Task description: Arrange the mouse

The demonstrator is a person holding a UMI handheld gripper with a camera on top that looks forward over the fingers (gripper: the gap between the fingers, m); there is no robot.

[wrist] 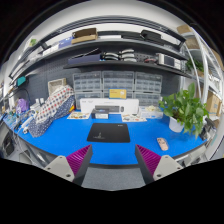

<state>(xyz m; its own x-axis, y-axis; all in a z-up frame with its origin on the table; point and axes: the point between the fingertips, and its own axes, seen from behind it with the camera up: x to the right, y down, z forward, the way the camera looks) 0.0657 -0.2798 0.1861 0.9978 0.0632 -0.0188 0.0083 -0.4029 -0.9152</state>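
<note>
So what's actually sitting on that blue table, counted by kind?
Black mouse pad: 1
Mouse: 1, small, lying right of the pad
Potted plant: 1
Total: 3, counting only what I can tell apart on the blue table. The gripper hangs open above the near edge, holding nothing.

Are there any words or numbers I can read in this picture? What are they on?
No text here can be read.
Boxes on the upper shelf: any labels too small to read.
Drawer cabinets at the back of the blue table: any labels blurred.
Black mouse pad: no print visible.
The mouse shows no brand.
The hand-held gripper is open, holding nothing.
</note>
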